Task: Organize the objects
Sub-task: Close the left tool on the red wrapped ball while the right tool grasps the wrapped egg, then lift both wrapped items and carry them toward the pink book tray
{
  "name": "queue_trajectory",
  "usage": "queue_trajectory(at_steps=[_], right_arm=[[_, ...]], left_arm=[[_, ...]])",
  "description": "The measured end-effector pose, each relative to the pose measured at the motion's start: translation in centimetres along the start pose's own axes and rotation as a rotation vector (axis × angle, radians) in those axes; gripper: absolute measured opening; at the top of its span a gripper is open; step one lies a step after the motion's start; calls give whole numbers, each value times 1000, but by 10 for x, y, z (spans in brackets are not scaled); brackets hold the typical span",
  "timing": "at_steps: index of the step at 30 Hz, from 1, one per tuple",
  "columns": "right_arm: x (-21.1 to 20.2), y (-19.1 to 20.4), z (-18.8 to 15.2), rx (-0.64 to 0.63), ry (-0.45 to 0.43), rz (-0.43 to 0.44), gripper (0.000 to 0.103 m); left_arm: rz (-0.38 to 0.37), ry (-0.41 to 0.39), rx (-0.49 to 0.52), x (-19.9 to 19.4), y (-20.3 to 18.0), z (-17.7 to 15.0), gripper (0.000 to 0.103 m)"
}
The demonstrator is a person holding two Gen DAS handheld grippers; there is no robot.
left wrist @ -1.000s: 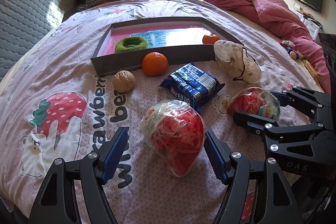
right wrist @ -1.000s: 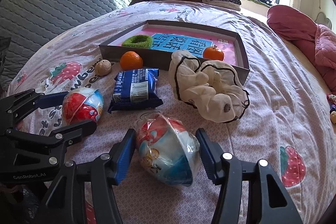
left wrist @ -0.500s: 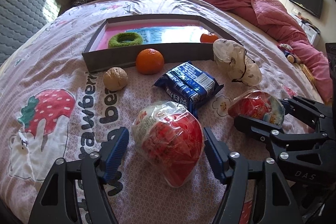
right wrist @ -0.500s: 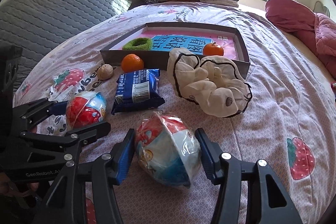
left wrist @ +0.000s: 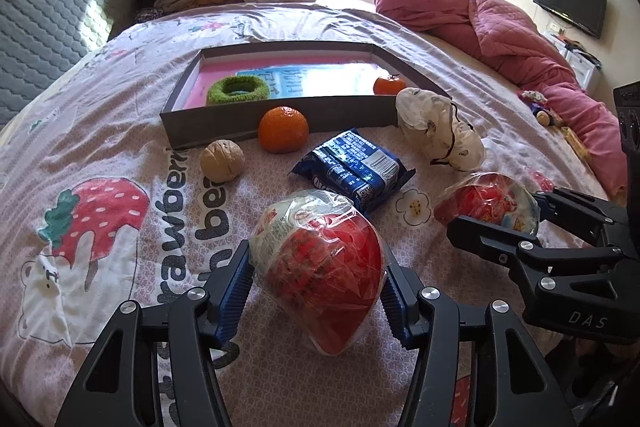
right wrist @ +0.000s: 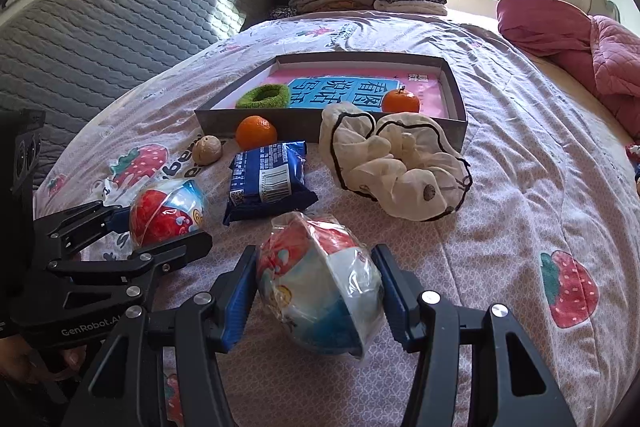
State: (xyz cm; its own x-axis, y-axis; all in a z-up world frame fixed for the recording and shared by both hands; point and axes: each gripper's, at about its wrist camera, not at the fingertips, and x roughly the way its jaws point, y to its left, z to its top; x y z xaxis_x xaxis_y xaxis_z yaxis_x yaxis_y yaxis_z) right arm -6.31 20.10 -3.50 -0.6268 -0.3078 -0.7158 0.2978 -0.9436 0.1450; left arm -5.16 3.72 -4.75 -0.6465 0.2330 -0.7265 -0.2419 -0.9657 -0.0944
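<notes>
left gripper [left wrist: 316, 287]: jaws have just been closing; both blue pads are now being pressed against the film of the left egg [left wrist: 320, 267], so it is being grasped, seemingly only lightly.
right gripper [right wrist: 316, 291]: clenched on the right egg [right wrist: 320, 283]; pads are being held against its wrap on both sides.
eggs: both are being judged to rest on the bed [left wrist: 120, 99], in the near foreground, well short of the box [left wrist: 280, 123]; no lift is being shown.
box contents: a green ring [left wrist: 238, 89] and one orange [left wrist: 389, 85] are being kept inside.
outside the box: a second orange [left wrist: 283, 129], a walnut [left wrist: 222, 161], a blue packet [left wrist: 352, 167] and a cream scrunchie [left wrist: 440, 131] are lying between the eggs and the box wall.
risk, slip: the eggs are round and wrapped in loose crinkly film; film may be getting pinched rather than shell, so an egg could be squeezed out or rotated when raised.
risk, collision: the two grippers are being held just beside each other; a joint carry could be causing frames to knock.
risk, path: the packet and orange are sitting in the straight line to the box; a low carry could be nudging them.
risk, wall: the near box wall could be clipped if clearance is being misjudged.
</notes>
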Motion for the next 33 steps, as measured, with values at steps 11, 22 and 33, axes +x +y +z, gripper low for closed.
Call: queue_trajectory(at_steps=[11,22,33], right_arm=[[-15,4,6,7,-38,4,56],[-37,7,20,21,-107,-3,56],[-45,10,39,13,-144,-24,56]], left_arm=[[9,-45,3,-17,2,3,60],[2,-99,-5,-38,3,11,60],[-20,-126,-6,-41,4,23,60]])
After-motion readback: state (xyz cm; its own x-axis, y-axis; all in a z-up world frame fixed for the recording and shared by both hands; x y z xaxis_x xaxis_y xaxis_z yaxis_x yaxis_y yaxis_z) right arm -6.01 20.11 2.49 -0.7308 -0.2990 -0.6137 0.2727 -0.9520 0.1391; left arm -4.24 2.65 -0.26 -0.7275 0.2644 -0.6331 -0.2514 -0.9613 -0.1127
